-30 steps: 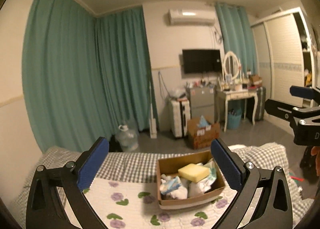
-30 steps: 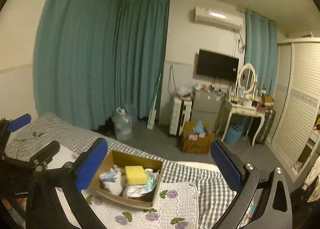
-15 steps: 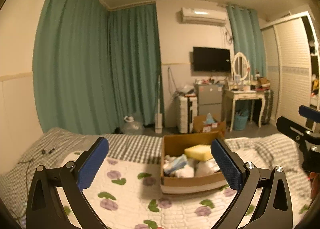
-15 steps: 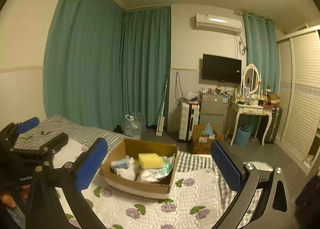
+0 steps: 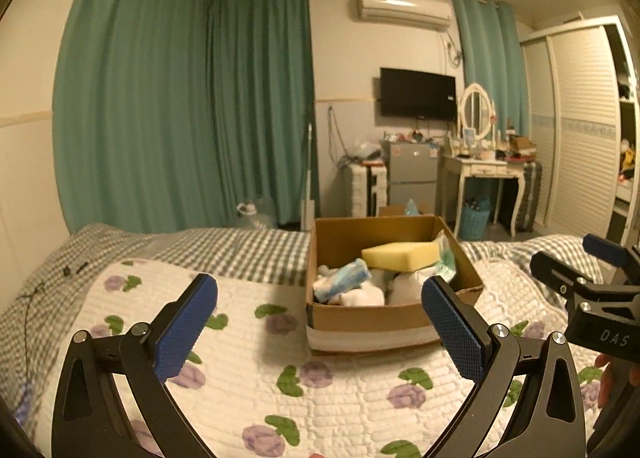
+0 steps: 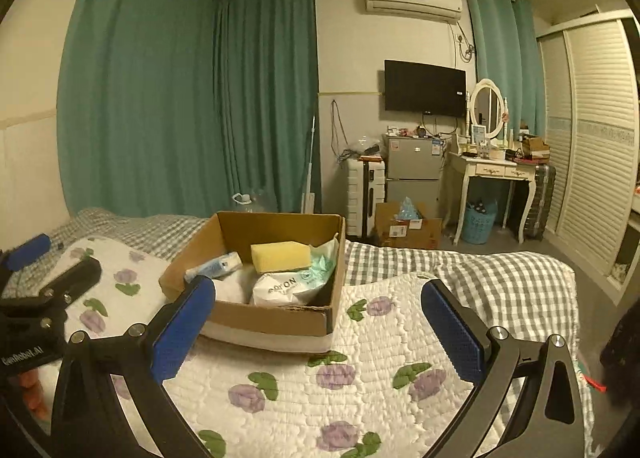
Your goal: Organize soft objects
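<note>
Cardboard box [image 5: 394, 286] sits on the flowered quilt [image 5: 248, 354] of the bed, nearer its foot edge than the wall side.

Left wrist view: left tool [image 5: 320, 332] hangs low over the quilt, jaws wide apart, nothing between them. Box is just ahead, slightly right of the tool's line. Inside it: yellow sponge [image 5: 402, 256] on top, a blue-white pack [image 5: 342, 278] at the box's left, white soft stuff under both. Right tool [image 5: 592, 278] shows at the right edge, near the box's right side.

Right wrist view: right tool [image 6: 318, 334], jaws also spread, empty. Box [image 6: 272, 320] is ahead and left. Sponge [image 6: 280, 256] again on top, blue-white pack [image 6: 218, 264] left of it. Left tool [image 6: 44, 270] shows at the left edge, over the quilt's wall side.

Only the right view shows: a white printed pouch [image 6: 286, 288] and a mint-green pack [image 6: 322, 264] against the box's right wall, plus bare quilt and checked sheet [image 6: 480, 274] out to the foot corner. Only the left view shows: quilt toward the wall-side corner, also no loose items on it.

Step call: all soft items in view are in the box; none lie out on the bed. That fits items packed and job closing, or a full box about to be sorted out. Can't settle which from this. Either way both tools are empty and free.
</note>
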`<act>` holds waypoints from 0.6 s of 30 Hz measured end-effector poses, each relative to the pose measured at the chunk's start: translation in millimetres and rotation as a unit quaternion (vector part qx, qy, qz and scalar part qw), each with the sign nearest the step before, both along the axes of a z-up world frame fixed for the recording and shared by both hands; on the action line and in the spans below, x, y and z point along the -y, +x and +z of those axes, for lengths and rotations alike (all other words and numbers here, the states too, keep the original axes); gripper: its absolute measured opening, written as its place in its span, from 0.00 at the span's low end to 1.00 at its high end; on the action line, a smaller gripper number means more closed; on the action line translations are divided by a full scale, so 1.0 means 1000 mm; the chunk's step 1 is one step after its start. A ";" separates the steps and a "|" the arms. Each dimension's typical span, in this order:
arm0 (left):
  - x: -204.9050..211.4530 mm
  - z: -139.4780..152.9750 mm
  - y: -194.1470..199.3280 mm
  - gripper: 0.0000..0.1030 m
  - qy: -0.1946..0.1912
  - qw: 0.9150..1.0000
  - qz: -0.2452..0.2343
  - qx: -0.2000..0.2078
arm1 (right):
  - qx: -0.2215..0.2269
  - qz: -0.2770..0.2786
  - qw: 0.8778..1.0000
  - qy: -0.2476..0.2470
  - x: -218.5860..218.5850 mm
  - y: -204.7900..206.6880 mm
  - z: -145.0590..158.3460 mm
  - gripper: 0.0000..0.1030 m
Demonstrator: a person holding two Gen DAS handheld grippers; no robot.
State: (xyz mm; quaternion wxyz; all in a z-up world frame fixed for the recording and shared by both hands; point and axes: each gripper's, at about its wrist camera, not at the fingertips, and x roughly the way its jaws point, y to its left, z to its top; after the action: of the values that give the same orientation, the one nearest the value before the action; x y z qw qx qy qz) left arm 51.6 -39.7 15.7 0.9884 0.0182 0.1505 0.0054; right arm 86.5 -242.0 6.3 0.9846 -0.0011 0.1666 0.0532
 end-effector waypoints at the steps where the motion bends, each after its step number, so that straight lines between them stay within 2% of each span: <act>1: -0.001 -0.001 0.000 1.00 -0.001 1.000 0.000 -0.001 | 0.001 0.000 1.000 -0.002 0.000 -0.001 0.000 1.00; 18: -0.002 -0.005 0.002 1.00 -0.009 1.000 -0.012 -0.013 | -0.002 0.005 1.000 -0.001 -0.006 -0.004 -0.003 1.00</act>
State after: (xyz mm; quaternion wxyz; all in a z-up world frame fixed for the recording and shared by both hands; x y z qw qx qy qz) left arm 53.8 -37.8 10.2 0.9865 0.0117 0.1630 -0.0078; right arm 82.1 -236.3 2.8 0.9840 -0.0028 0.1684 0.0575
